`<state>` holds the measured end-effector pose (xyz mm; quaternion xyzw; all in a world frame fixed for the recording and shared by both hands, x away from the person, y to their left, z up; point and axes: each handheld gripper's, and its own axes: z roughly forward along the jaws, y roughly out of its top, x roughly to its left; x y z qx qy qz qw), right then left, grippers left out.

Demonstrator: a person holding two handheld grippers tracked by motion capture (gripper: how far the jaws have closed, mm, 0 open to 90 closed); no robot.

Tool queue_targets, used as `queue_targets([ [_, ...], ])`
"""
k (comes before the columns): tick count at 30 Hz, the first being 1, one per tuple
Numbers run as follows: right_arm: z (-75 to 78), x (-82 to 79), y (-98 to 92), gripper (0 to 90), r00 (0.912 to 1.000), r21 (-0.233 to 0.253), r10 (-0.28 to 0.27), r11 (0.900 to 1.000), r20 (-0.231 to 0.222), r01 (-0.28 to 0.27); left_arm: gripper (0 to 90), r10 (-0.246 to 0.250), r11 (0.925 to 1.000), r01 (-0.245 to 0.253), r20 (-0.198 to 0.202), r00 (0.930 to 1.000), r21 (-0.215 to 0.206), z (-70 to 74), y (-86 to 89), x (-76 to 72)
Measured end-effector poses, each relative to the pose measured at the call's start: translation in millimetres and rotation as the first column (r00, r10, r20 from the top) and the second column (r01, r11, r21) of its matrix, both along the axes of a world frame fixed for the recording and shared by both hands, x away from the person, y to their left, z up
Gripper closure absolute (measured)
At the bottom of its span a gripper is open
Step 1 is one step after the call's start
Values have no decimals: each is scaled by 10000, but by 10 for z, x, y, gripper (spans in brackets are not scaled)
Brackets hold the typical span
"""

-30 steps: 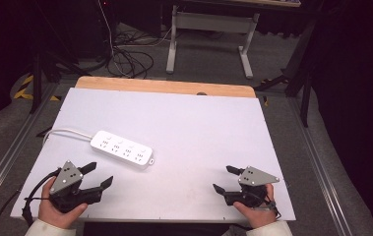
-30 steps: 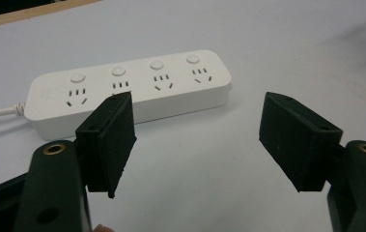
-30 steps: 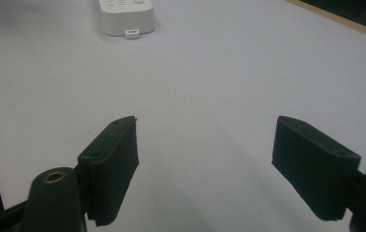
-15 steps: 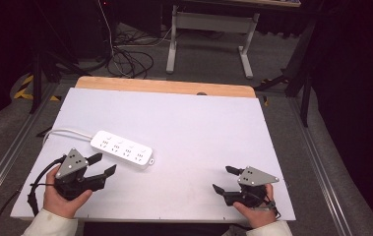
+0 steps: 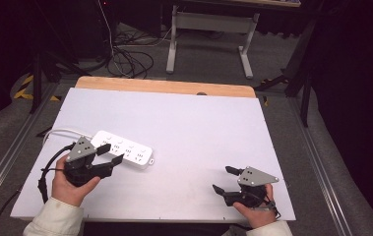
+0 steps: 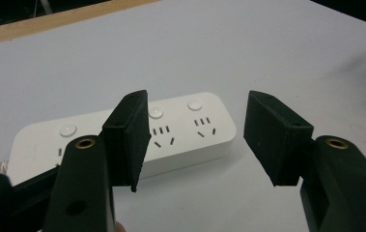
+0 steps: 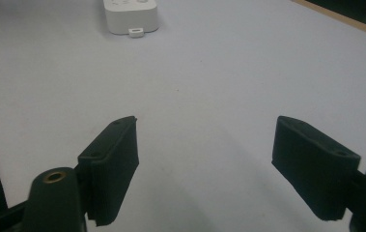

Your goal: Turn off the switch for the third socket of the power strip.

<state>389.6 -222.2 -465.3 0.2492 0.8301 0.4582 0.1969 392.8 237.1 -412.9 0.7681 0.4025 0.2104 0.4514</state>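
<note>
Two grippers were in the person's hands at the bottom of the high view. At lower left, the left gripper (image 5: 109, 153) had its jaws spread wide and gripped nothing, with their tips over the near part of the power strip (image 5: 131, 151); I could not tell whether they touched it. In the left gripper view one jaw overlapped the strip's middle, while the other stood off past its rounded end. At lower right, the right gripper (image 5: 224, 179) also had its jaws spread apart and held nothing, low over the bare white table (image 5: 194, 123), well apart from the strip. The strip lay flat at centre left of the high view, its white cord (image 5: 61, 132) curving off toward the left edge.
</note>
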Motion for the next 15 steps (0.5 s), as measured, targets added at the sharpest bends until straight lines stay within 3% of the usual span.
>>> queue_targets([
  [10,-3,2,-2,249,10000,38,30,10000,-28,-30,453,-70,9999,67,-232,9997,-137,12,-80,186],
  [15,-6,4,-5,249,10000,42,36,10000,-34,-36,453,-157,9999,157,-51,9999,65,-2,-122,270],
])
